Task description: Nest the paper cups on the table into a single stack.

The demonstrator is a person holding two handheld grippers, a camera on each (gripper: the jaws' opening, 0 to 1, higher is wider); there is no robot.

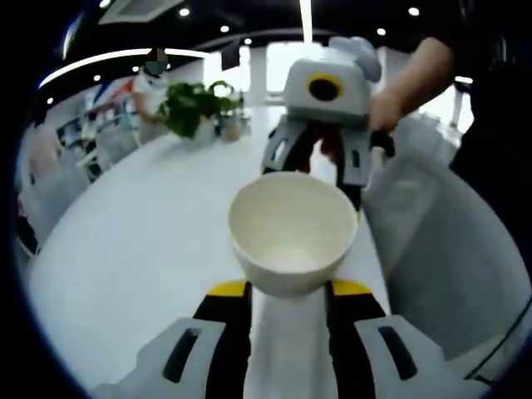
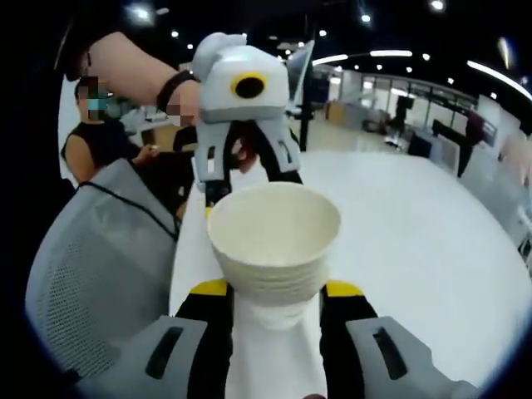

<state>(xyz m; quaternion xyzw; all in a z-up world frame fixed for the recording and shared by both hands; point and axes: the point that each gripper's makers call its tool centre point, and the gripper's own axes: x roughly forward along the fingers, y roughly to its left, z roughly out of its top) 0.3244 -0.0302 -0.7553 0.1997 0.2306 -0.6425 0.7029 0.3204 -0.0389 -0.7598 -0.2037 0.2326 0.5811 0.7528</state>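
Note:
In the left gripper view, my left gripper point(image 1: 291, 289) is shut on a single white paper cup point(image 1: 293, 231), whose open mouth faces the camera, above the white table point(image 1: 141, 224). Beyond the cup, the right gripper point(image 1: 322, 158) points back toward it, held by a hand. In the right gripper view, my right gripper point(image 2: 274, 289) is shut on a stack of nested paper cups point(image 2: 274, 243) with several rims showing. Just behind the stack, the left gripper point(image 2: 247, 162) faces it. In each view the near cup hides what the far gripper holds.
A grey mesh chair point(image 1: 449, 249) point(image 2: 91, 258) stands at the table's edge beside both grippers. A potted plant point(image 1: 195, 108) sits at the table's far end. A seated person point(image 2: 96, 141) is behind the chair.

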